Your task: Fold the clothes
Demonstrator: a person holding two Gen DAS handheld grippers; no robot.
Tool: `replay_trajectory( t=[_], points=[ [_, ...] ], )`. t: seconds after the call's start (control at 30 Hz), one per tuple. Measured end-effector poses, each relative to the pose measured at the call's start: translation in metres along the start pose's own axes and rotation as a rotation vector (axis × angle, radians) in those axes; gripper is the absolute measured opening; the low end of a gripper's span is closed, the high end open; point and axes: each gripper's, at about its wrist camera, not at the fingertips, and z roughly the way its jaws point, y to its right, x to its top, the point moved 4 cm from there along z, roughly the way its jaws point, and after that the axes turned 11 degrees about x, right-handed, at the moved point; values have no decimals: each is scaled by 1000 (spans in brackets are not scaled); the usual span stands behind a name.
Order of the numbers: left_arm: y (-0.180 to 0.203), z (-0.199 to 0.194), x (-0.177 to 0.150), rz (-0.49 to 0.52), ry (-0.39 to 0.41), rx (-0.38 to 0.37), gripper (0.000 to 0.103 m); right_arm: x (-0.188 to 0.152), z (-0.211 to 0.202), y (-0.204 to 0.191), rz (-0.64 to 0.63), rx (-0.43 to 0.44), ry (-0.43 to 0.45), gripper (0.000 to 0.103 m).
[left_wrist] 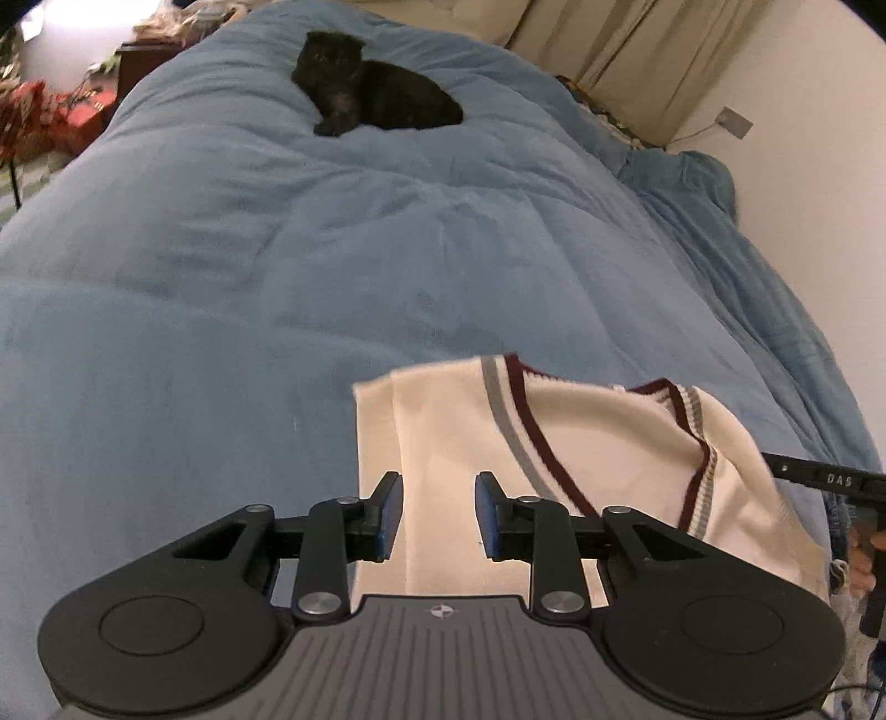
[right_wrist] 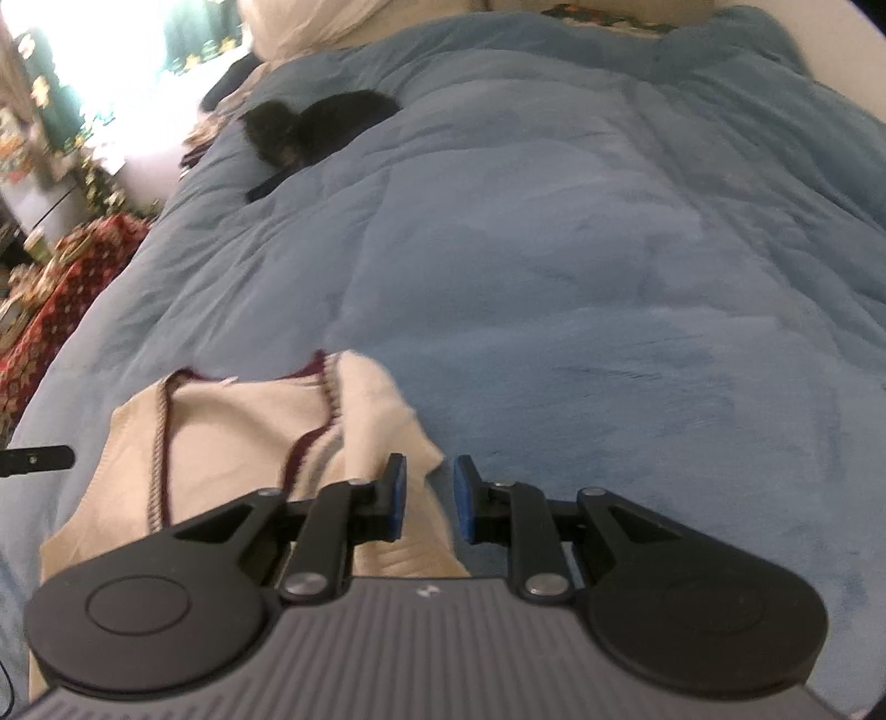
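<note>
A cream knit vest (left_wrist: pixel 581 443) with maroon and grey V-neck trim lies on the blue duvet (left_wrist: pixel 249 277) near the bed's front edge. My left gripper (left_wrist: pixel 438 487) hovers open over the vest's left part, its blue pads apart and nothing pinched between them. In the right wrist view the vest (right_wrist: pixel 232 432) lies at the lower left, rumpled at its right corner. My right gripper (right_wrist: pixel 431 471) stands open at that corner. Cream cloth lies below and between its pads, with duvet (right_wrist: pixel 609 277) showing beside the right pad.
A black cat (left_wrist: pixel 382 94) (right_wrist: pixel 326 124) lies on the far part of the duvet. Red patterned clutter (left_wrist: pixel 50 116) (right_wrist: pixel 66 277) stands beside the bed on the left. A hand (left_wrist: pixel 861 559) holds a black tool at the right edge. Curtains (left_wrist: pixel 637 44) hang behind.
</note>
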Motion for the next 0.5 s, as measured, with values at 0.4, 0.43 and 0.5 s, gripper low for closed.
replay_trajectory(
  t=[0.4, 0.43, 0.5],
  points=[
    [-2, -5, -18, -20, -25, -25, 27, -28, 4, -54, -147, 3, -47, 24],
    [-2, -5, -17, -17, -25, -24, 27, -26, 2, -54, -147, -3, -35, 24],
    [-3, -7, -17, -14, -17, -23, 27, -19, -1, -52, -155, -16, -15, 24]
  ],
)
